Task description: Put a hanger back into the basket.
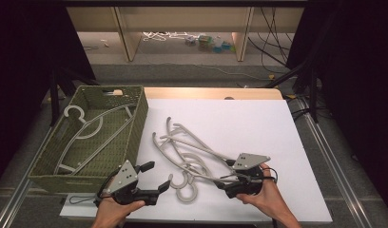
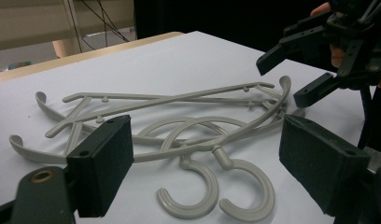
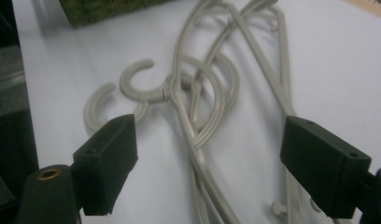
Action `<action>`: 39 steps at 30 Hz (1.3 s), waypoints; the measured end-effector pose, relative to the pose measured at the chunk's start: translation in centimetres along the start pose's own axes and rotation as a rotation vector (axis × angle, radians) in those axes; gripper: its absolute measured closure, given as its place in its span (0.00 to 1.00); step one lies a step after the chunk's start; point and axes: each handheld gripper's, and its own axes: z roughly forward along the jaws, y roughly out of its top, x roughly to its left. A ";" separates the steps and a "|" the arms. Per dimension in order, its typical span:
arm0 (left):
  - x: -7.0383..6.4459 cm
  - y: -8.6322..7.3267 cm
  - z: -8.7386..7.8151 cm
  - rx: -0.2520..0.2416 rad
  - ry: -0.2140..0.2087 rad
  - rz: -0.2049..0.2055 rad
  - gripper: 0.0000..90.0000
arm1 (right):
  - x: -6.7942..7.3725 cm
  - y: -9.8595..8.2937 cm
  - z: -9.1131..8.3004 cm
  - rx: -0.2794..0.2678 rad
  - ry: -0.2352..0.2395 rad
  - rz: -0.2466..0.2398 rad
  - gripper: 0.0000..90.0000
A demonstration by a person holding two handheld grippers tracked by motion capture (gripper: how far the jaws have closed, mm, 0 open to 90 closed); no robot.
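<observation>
Both pairs of jaws stand wide apart and hold nothing: the left gripper hovers low at the near edge of the sheet with its pads aimed at the 2 hooks, and the right gripper sits just right of the pile, its pads straddling the long arms of the hangers. These 2 grey plastic hangers lie tangled on the white sheet in front of the person, hooks side by side toward the near edge, shoulders crossing toward the basket. They look light and stiff, with smooth, probably slippery rods, so a pinch on a round bar may let it twist; the neck just below a hook, or the flat ribbed shoulder, seems the surest hold, and since the 2 overlap, lifting 1 will likely drag the other. Left of the pile stands a green woven basket, with another hanger already lying inside it. The sheet covers a wooden tabletop; beyond it are pale shelving legs, loose cables and small clutter on the floor, with dark curtains at both sides.
</observation>
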 end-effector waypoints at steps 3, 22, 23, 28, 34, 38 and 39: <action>0.0 0.0 0.0 0.002 0.003 0.004 0.19 | -0.2 -0.1 1.2 0.076 0.025 -0.008 0.27; -0.2 0.0 0.1 0.020 -0.019 0.030 0.21 | -1.3 -0.4 4.8 0.309 0.130 -0.012 0.68; -0.3 -0.1 0.2 0.015 -0.024 0.016 0.21 | -1.3 -0.3 4.9 0.309 0.132 -0.013 0.69; -0.2 -0.2 0.3 0.033 -0.030 0.034 0.21 | -1.5 0.1 5.2 0.342 0.144 -0.021 0.77; -0.2 -0.2 0.8 0.073 -0.028 0.082 0.22 | -1.6 0.5 5.2 0.367 0.172 -0.088 0.86; -0.1 -0.1 1.6 0.111 -0.021 0.152 0.25 | -1.4 1.0 4.6 0.353 0.207 -0.176 0.91; -0.2 -0.2 1.8 0.124 -0.010 0.146 0.26 | -1.4 1.2 4.3 0.345 0.215 -0.197 0.91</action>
